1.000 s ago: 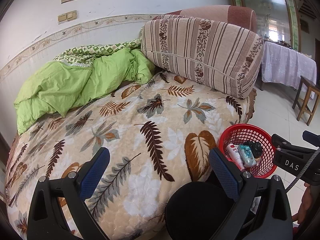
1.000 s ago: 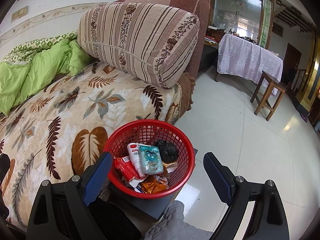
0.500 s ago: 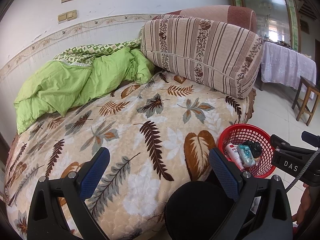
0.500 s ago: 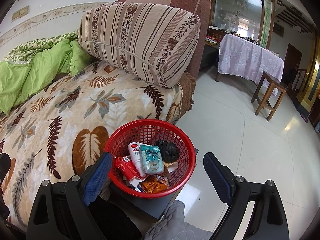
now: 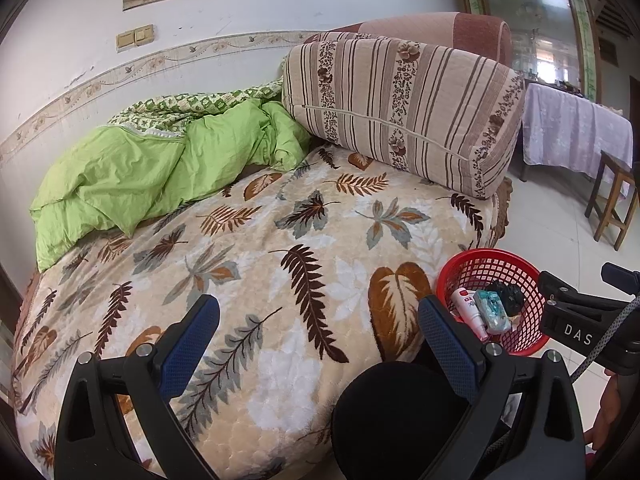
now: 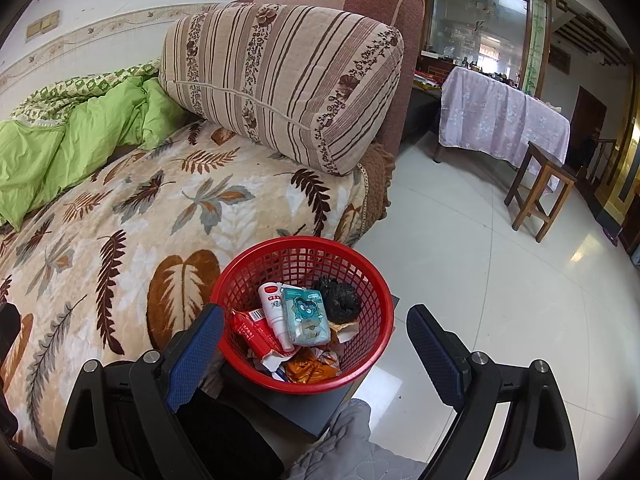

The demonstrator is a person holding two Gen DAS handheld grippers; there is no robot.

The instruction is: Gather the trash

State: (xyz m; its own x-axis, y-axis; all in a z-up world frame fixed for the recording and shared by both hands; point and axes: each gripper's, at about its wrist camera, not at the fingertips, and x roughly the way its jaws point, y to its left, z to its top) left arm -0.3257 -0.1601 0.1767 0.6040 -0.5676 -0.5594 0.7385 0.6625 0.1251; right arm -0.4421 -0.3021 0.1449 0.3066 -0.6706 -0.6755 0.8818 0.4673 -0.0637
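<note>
Trash sits gathered in the red basket (image 6: 303,312), which stands on a dark low surface just beside the bed's near corner; going left to right, the green quilt (image 5: 152,168) lies bunched at the far left by the wall, the leaf-patterned blanket (image 5: 256,264) shows no loose litter that I can make out, and the striped bolster (image 5: 404,108) rests at the headboard end. The left gripper (image 5: 318,342) hovers over the blanket with its jaws spread wide and nothing between them; the basket lies off to its right, past its right finger. The right gripper (image 6: 316,346) is also wide open and empty, and it is much the nearer: the basket sits directly ahead between its fingers, holding a white tube (image 6: 274,312), a teal packet (image 6: 306,314), a black crumpled wad (image 6: 340,298) and red wrappers (image 6: 252,332). Collection looks largely finished, judging by the bare blanket
</note>
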